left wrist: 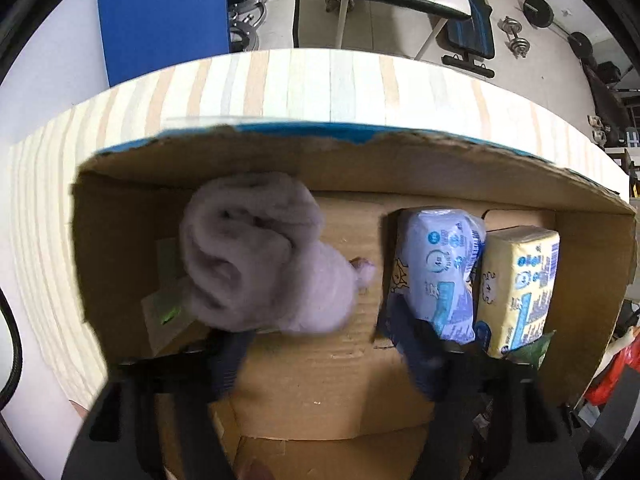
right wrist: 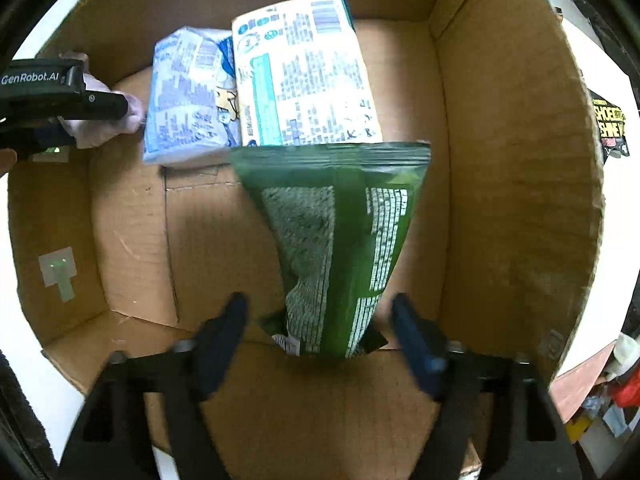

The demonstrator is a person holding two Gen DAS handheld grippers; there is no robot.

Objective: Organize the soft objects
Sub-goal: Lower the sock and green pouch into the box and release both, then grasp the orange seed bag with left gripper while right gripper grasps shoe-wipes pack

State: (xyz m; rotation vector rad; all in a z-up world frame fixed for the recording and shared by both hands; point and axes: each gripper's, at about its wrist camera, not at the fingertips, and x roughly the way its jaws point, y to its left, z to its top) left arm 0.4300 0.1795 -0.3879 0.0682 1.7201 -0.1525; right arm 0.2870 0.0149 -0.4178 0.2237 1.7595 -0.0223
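Observation:
Both grippers are over an open cardboard box [left wrist: 400,168] [right wrist: 512,160]. A rolled grey-lilac cloth [left wrist: 260,256] lies in the box's left part, just ahead of my left gripper [left wrist: 320,344], whose jaws stand wide apart; the cloth rests by the left finger. A blue tissue pack [left wrist: 444,268] [right wrist: 188,108] and a yellow-white tissue pack [left wrist: 520,280] [right wrist: 304,72] lie side by side on the right. A green snack bag [right wrist: 340,240] lies between the wide-open jaws of my right gripper [right wrist: 320,336], free of both fingers. The left gripper also shows in the right wrist view [right wrist: 60,96].
The box stands on a striped wooden table [left wrist: 280,84]. A black and yellow snack bag [right wrist: 610,128] lies outside the box on the right. A bench and dumbbells [left wrist: 516,36] stand on the floor beyond the table.

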